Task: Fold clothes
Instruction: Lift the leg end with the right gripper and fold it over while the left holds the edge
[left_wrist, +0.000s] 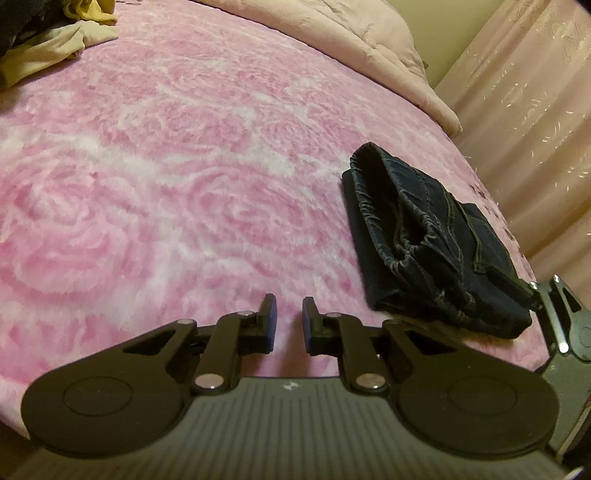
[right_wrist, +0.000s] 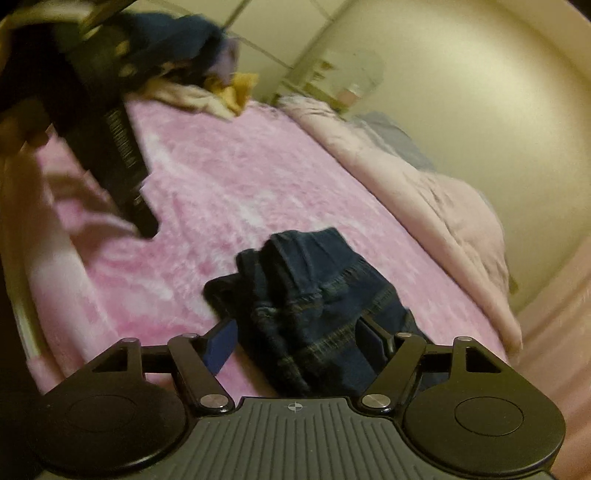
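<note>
While the folded jeans (left_wrist: 432, 240) lie on the pink bed (left_wrist: 166, 166), right gripper (right_wrist: 299, 339) jaws spread around them unclamped, left gripper (left_wrist: 289, 319) nearly closed, empty; beyond the jeans a clothes pile (right_wrist: 192, 85) waits unfolded.

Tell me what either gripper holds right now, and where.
Nothing. The left gripper is nearly closed on air above the blanket; the right gripper stands open around the folded jeans' near edge.

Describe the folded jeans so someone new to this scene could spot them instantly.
A pink rose-patterned blanket covers the bed. Near its edge by the curtain, just ahead of the right gripper, lie the jeans. They are a compact dark denim bundle, apart from the loose clothes pile across the bed.
</note>
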